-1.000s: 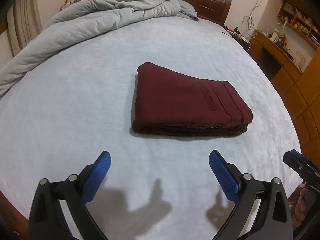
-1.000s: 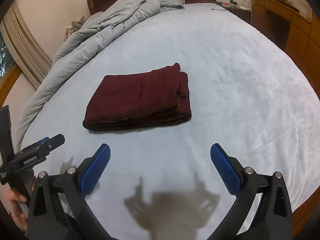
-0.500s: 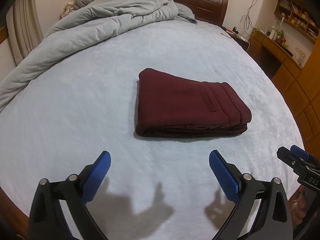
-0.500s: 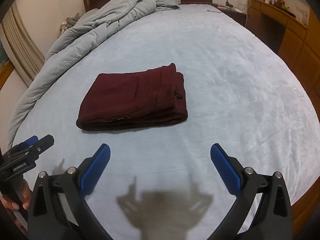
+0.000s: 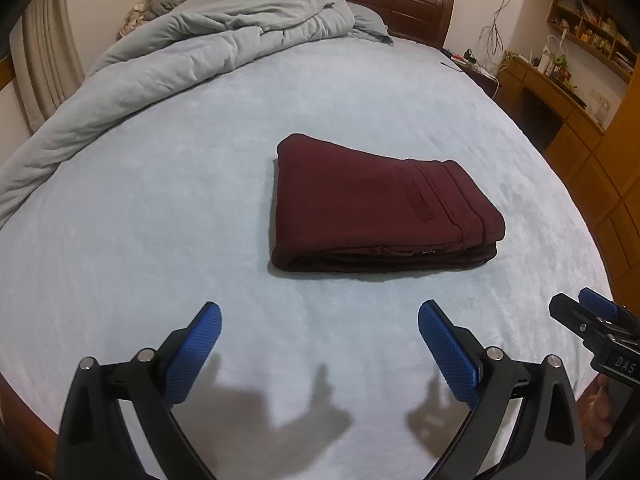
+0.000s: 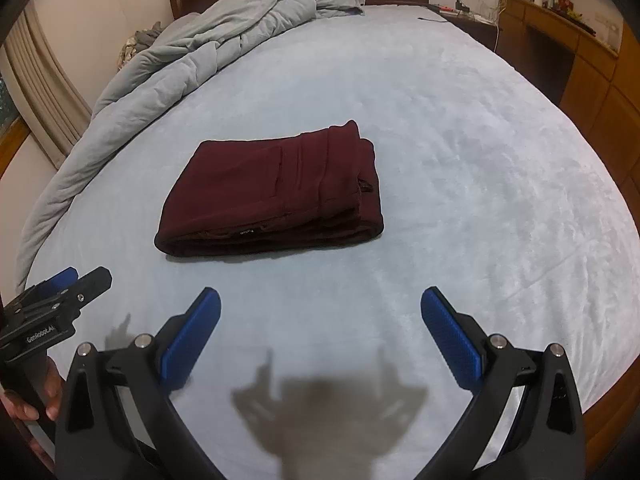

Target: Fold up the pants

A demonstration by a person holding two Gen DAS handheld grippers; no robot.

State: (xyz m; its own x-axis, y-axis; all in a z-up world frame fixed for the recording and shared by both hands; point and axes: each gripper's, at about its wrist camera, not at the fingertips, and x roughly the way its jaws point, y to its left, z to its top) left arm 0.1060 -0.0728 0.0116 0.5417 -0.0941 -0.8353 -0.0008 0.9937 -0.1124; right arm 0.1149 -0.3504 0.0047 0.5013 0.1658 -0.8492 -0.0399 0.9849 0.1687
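Note:
The maroon pants (image 5: 372, 208) lie folded in a neat rectangle on the light blue bed (image 5: 160, 220); they also show in the right wrist view (image 6: 276, 196). My left gripper (image 5: 319, 320) is open and empty, above the bed short of the pants. My right gripper (image 6: 320, 308) is open and empty, also short of the pants. Each gripper shows at the edge of the other's view: the right one (image 5: 592, 320) and the left one (image 6: 68, 284).
A crumpled grey duvet (image 5: 192, 68) lies along the bed's far left side up to the dark wooden headboard (image 5: 400, 0). A wooden desk and cabinets (image 5: 580, 128) stand to the right of the bed. Curtains (image 6: 44, 92) hang at the left.
Both grippers have drawn back a little from the folded pants and stay open. The pants have not moved.

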